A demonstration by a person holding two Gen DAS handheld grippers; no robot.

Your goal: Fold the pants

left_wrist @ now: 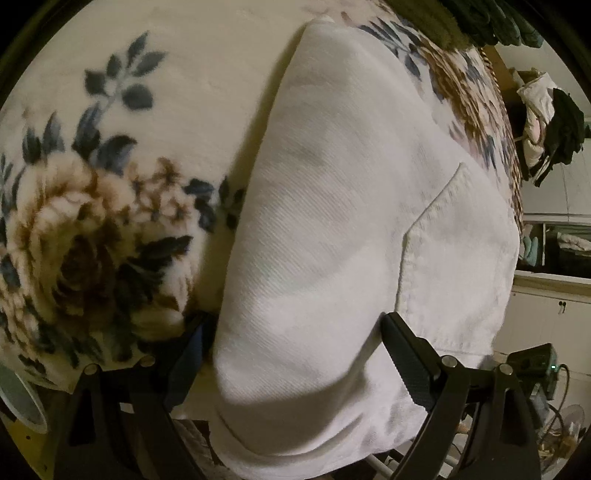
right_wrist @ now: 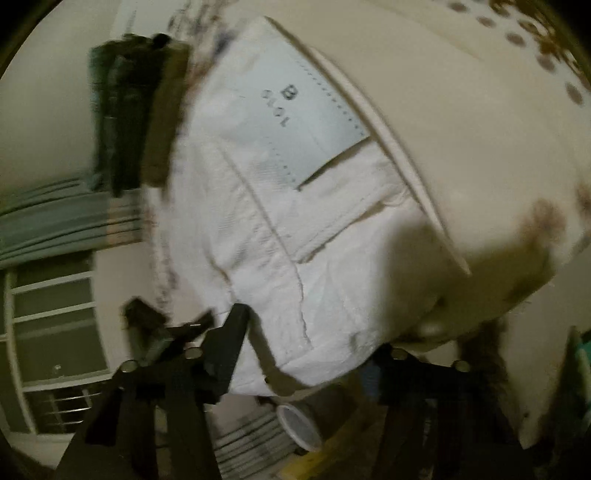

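Observation:
White pants [left_wrist: 332, 240] lie folded on a floral blanket [left_wrist: 92, 184], back pocket [left_wrist: 454, 266] showing at the right. My left gripper [left_wrist: 295, 339] is open, its two black fingers [left_wrist: 406, 354] wide apart on either side of the pants' near folded edge. In the right wrist view the pants' waist end [right_wrist: 277, 240] with a pale label [right_wrist: 306, 110] lies on the blanket [right_wrist: 461, 147]. My right gripper [right_wrist: 306, 339] is open, its fingers [right_wrist: 229, 343] astride the near corner of the pants. This view is blurred.
A stack of dark folded clothes [right_wrist: 136, 110] sits at the far end of the bed, also in the left wrist view [left_wrist: 491, 18]. Clothes hang on a rack [left_wrist: 550, 122] to the right. A cup [right_wrist: 299, 428] and a window [right_wrist: 55, 314] lie beyond the bed edge.

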